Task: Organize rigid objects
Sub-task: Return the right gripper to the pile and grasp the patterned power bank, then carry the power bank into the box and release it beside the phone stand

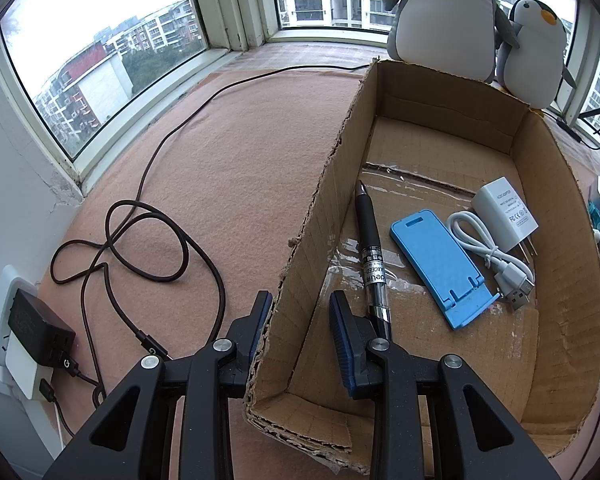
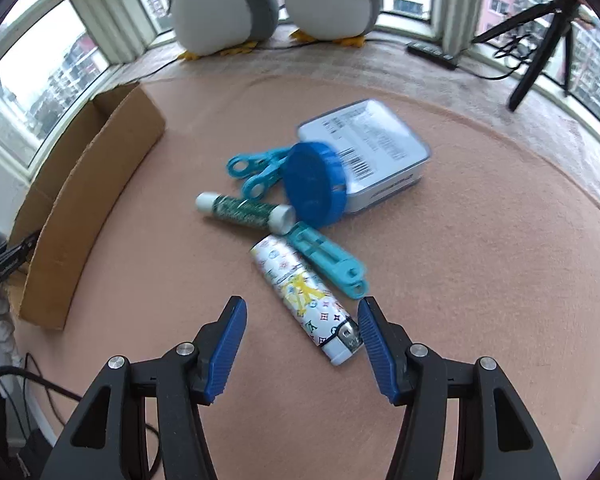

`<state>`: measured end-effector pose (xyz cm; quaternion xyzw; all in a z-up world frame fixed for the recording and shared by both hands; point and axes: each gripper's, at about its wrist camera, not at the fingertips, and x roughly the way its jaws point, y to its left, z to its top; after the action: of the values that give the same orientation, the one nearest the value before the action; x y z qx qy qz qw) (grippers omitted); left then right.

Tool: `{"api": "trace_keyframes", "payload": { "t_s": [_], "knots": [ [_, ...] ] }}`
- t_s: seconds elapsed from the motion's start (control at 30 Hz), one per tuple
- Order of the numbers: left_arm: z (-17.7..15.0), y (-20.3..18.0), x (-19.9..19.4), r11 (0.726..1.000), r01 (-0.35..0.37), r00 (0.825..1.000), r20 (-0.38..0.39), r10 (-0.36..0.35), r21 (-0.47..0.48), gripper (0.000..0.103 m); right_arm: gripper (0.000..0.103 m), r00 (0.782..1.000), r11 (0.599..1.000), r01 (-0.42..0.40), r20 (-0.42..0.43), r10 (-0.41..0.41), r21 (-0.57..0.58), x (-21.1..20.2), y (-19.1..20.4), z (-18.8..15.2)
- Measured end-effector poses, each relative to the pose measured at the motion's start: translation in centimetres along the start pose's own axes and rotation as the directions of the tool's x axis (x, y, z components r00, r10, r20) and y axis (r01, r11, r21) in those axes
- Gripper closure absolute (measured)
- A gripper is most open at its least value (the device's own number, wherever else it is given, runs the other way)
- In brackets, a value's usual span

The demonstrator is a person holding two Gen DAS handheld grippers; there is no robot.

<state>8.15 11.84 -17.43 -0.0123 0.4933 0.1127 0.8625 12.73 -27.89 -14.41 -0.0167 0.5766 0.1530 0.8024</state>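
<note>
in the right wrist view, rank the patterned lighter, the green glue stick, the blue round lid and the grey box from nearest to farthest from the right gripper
From the right gripper:
1. Patterned lighter, its near end between the fingers.
2. Green glue stick, beyond it, slightly left.
3. Blue round lid, behind the stick, leaning on the box.
4. Grey box, farthest, to the right.
</note>
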Motion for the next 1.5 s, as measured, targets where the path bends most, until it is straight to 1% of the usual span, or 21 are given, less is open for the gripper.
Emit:
{"api": "trace_keyframes", "payload": {
  "t_s": [0.17, 0.3, 0.37, 0.47, 0.6, 0.83, 1.03, 1.2, 1.37, 1.5],
  "knots": [
    [0.0, 0.0, 0.0, 1.0, 0.0, 1.0, 0.0, 0.0, 0.0, 0.072, 0.05, 1.0, 0.998, -0.011, -0.028, 0.009, -0.055, 0.5, 1.3, -0.3],
    [0.0, 0.0, 0.0, 1.0, 0.0, 1.0, 0.0, 0.0, 0.0, 0.072, 0.057, 1.0, 0.999, -0.003, -0.026, 0.002, -0.048, 0.9, 1.7, 0.3],
    [0.0, 0.0, 0.0, 1.0, 0.001, 1.0, 0.0, -0.001, 0.001, 0.072, 0.059, 1.0, 0.999, -0.001, -0.025, -0.001, -0.053, 1.2, 2.0, 0.6],
    [0.0, 0.0, 0.0, 1.0, 0.0, 1.0, 0.001, 0.0, 0.0, 0.072, 0.065, 0.999, 0.997, 0.027, -0.028, -0.029, -0.077, 1.5, 2.6, 1.1],
    [0.0, 0.0, 0.0, 1.0, 0.001, 1.0, 0.001, -0.001, -0.003, 0.072, 0.08, 0.997, 0.993, 0.064, -0.039, -0.068, -0.103, 1.7, 3.1, 1.4],
    [0.0, 0.0, 0.0, 1.0, 0.001, 1.0, 0.001, -0.001, -0.003, 0.072, 0.082, 0.997, 0.991, 0.07, -0.029, -0.073, -0.11, 1.2, 3.6, 0.9],
    [0.0, 0.0, 0.0, 1.0, 0.001, 1.0, 0.001, -0.001, -0.003, 0.072, 0.082, 0.999, 0.996, 0.038, 0.021, -0.036, -0.082, -0.4, 4.3, 0.4],
    [0.0, 0.0, 0.0, 1.0, 0.002, 1.0, 0.001, -0.002, -0.004, 0.072, 0.082, 0.997, 0.996, 0.003, 0.079, 0.004, -0.086, -2.8, 5.8, 0.9],
    [0.0, 0.0, 0.0, 1.0, 0.002, 1.0, 0.001, -0.002, -0.003, 0.072, 0.082, 0.988, 0.991, -0.05, 0.138, 0.067, -0.124, -5.0, 9.0, 2.4],
    [0.0, 0.0, 0.0, 1.0, 0.002, 1.0, 0.001, -0.002, -0.003, 0.072, 0.082, 0.979, 0.98, -0.105, 0.158, 0.131, -0.167, -5.8, 12.1, 3.7]
  ]
}}
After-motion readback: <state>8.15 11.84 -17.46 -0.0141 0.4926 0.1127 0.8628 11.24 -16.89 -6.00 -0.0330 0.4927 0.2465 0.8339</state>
